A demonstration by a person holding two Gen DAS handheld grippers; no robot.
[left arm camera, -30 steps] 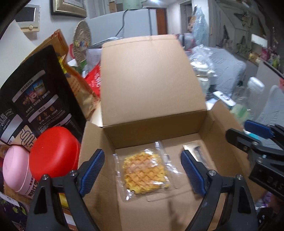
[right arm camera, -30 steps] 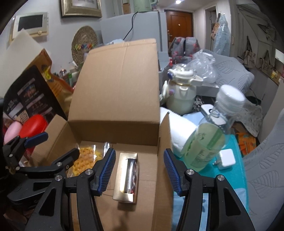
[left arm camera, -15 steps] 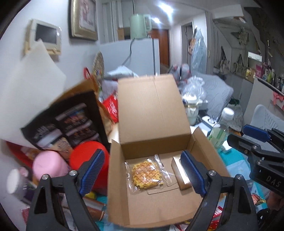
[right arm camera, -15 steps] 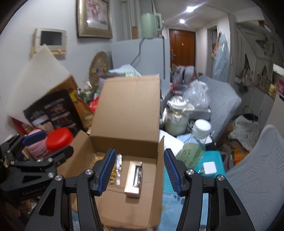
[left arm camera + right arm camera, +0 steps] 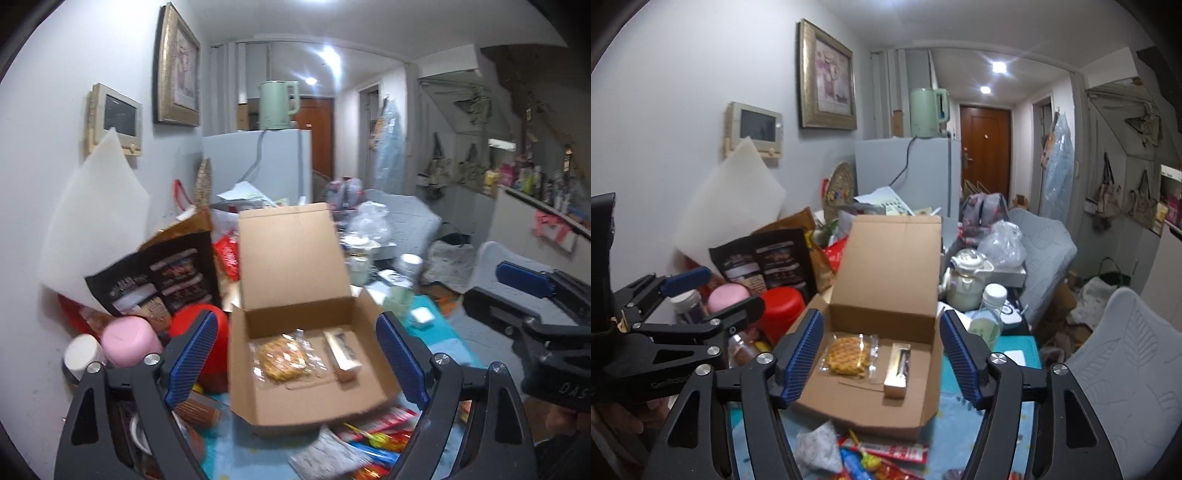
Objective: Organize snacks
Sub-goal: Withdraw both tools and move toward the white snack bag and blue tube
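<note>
An open cardboard box [image 5: 314, 402] [image 5: 849, 402] with its lid up stands on the blue table. Inside lie a wrapped yellow waffle [image 5: 282, 356] [image 5: 846, 354] and a small gold boxed snack [image 5: 343, 354] [image 5: 899, 369]. Loose snack packets [image 5: 369, 435] [image 5: 871, 458] lie in front of the box. My left gripper [image 5: 295, 362] is open and empty, held above and before the box. My right gripper [image 5: 881, 356] is open and empty, likewise back from the box.
Left of the box stand a red container [image 5: 218, 332], a pink jar [image 5: 129, 339] and a black snack bag [image 5: 159, 280]. To the right are a green bottle [image 5: 988, 317], a white teapot [image 5: 964, 284], a white charger [image 5: 421, 314] and a grey chair [image 5: 1126, 369].
Both grippers have pulled back and up from the box, so the box looks smaller and the loose packets in front of it have come into view. Both stay open and empty.
</note>
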